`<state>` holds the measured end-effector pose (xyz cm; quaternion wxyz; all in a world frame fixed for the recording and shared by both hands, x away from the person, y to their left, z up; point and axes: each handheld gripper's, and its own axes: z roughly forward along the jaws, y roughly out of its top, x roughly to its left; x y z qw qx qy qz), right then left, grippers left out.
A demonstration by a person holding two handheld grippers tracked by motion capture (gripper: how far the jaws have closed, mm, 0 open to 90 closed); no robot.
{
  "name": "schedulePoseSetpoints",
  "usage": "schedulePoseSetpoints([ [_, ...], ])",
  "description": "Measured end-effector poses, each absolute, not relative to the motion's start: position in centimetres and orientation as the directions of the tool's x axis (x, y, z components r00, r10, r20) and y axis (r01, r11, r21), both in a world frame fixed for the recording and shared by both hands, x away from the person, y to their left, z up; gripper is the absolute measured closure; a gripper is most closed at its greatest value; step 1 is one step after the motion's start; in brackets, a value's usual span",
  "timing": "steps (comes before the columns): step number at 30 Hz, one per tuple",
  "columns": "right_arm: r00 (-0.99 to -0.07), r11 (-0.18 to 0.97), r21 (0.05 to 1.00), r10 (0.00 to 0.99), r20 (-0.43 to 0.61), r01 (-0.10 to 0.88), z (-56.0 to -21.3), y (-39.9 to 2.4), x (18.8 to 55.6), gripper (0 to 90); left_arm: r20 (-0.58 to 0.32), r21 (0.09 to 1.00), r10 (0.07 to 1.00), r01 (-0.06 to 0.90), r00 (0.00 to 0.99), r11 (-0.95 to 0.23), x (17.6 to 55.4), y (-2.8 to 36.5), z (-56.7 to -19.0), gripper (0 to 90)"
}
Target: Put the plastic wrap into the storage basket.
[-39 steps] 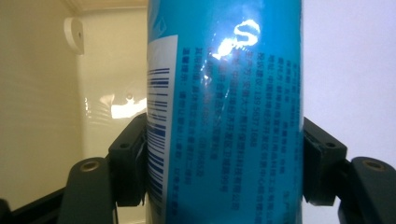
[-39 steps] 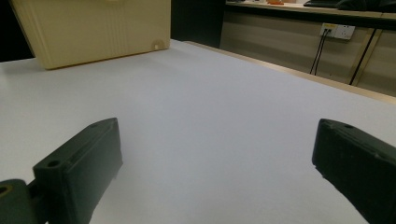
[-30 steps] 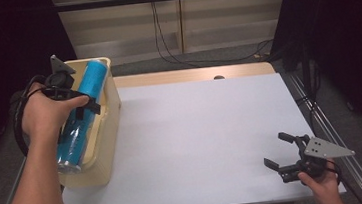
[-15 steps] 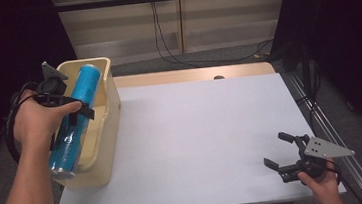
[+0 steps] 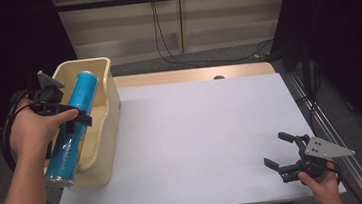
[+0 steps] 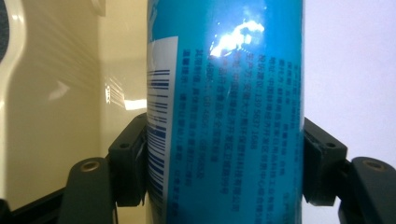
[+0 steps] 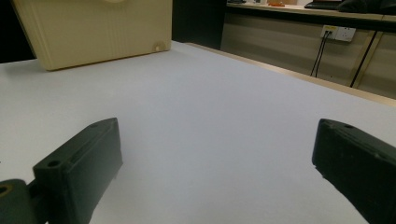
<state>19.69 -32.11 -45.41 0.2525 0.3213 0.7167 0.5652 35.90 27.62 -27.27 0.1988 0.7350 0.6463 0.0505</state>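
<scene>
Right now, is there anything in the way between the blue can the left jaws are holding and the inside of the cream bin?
Nothing visible blocks it. The left gripper is clamped on the blue can, which lies slanted over the open top of the cream bin. The part of the bin's inside that shows beside the can holds nothing; the part under the can is hidden.

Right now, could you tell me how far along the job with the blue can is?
Done: the left gripper is shut on the blue can. In hand: the can hangs tilted over the beige bin. Left: setting it inside and letting go. The right gripper waits open above the table.
</scene>
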Motion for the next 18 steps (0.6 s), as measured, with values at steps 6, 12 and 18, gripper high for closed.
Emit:
schedulePoseSetpoints([
  [6,-0.665,0.152,0.973,0.747,0.004,0.176,-45.42,-32.09,19.70,1.1,-0.188,0.350,0.969,0.933,0.157,-0.084,35.52,27.82,-27.46,32.0],
  [12,-0.667,0.155,0.972,0.745,0.002,0.176,-45.41,-32.00,19.71,1.1,-0.184,0.344,0.970,0.935,0.156,-0.085,35.30,27.92,-27.70,32.0],
  [18,-0.666,0.155,0.972,0.746,0.002,0.176,-45.43,-32.04,19.73,1.1,-0.195,0.336,0.968,0.938,0.159,-0.087,35.23,28.09,-27.99,31.9],
])
